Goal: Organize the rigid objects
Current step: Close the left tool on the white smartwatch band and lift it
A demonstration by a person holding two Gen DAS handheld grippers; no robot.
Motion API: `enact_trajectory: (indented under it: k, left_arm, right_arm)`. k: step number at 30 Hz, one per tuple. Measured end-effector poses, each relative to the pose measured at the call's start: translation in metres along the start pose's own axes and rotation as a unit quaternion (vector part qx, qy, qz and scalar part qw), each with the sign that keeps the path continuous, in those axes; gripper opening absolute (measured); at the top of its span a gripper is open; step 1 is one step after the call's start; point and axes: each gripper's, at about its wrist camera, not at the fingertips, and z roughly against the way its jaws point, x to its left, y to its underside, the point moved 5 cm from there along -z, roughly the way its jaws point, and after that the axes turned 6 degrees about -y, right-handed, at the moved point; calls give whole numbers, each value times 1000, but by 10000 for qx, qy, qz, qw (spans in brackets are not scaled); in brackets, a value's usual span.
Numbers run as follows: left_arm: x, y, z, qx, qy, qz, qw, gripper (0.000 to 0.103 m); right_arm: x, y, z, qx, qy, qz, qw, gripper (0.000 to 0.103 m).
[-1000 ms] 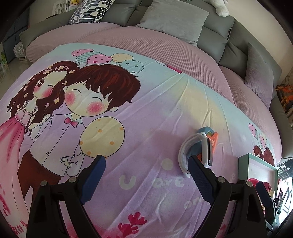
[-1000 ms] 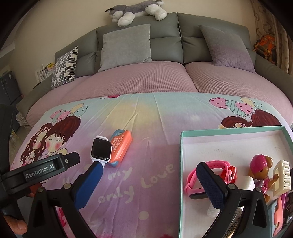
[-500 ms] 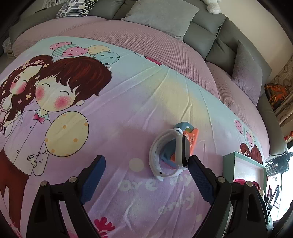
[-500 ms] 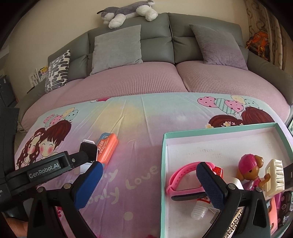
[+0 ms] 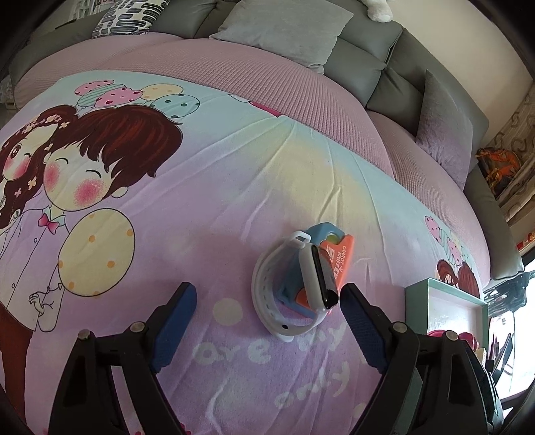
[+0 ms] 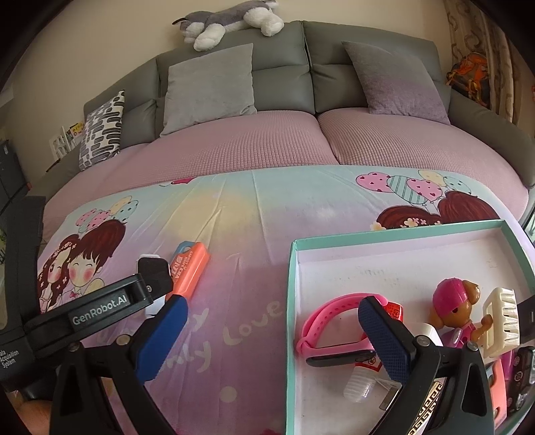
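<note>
A white smartwatch (image 5: 301, 284) lies on its side on the cartoon blanket, leaning against an orange and blue toy knife (image 5: 339, 262). My left gripper (image 5: 267, 302) points down at it with its jaws closing. The watch sits inside the gap, its dark face end right at the right-hand fingertip (image 5: 351, 301), and the pads do not press on it. My right gripper (image 6: 274, 334) hovers open and empty over the left rim of the teal box (image 6: 291, 301). In the right wrist view the left gripper's black housing (image 6: 100, 302) hides most of the watch, while the toy knife (image 6: 190, 267) shows.
The box holds a pink watch (image 6: 334, 321), a toy dog (image 6: 454, 301), a white brush (image 6: 501, 318), a small bottle (image 6: 361, 378) and other bits. Grey cushions (image 6: 209, 87) and a plush dog (image 6: 230, 20) sit at the sofa back. The box corner (image 5: 444, 301) lies right of the watch.
The left gripper has come forward and down to the white watch, which now sits between its fingers. In the right wrist view it now covers the watch. The right gripper has hardly moved.
</note>
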Motion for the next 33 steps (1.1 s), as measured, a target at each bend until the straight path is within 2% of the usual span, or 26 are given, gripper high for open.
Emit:
enact_trajectory:
  k: [5,6,7,8,12,14,20,26,33]
  left_arm:
    - [-3,0,-1,-46,101,-33,9999,84]
    - [-4,0,-1,-53,132,-34,9999,81]
    - [-4,-1,-1,-49,160,-31,9999,72]
    - [-5,-1,-2,-44,189,-20,9998,69]
    - [-7,-2,-3,-42,290,36,9996,68]
    - [-8,-2,-3,-21,399,63,9992,62]
    - [-11,0,-4,0,425,30,9991,55]
    - [-9,1,-1,32,458,123,9989,55]
    - [4,2,13,21,187,226,9996,55]
  right_arm:
    - [-3,0,0,-3,21,-40,10000,103]
    - [-3,0,0,-1,28,-41,10000,103]
    - [-3,0,-1,1,34,-39,10000,103]
    - [-3,0,-1,6,33,-38,10000,103]
    - [-3,0,-1,19,42,-42,10000,103]
    - [-3,0,-2,22,40,-41,10000,103]
    - [-4,2,-3,42,46,-45,10000,103]
    - [-4,2,-4,45,49,-42,10000,103]
    - [4,0,-1,-22,-15,110,9999,103]
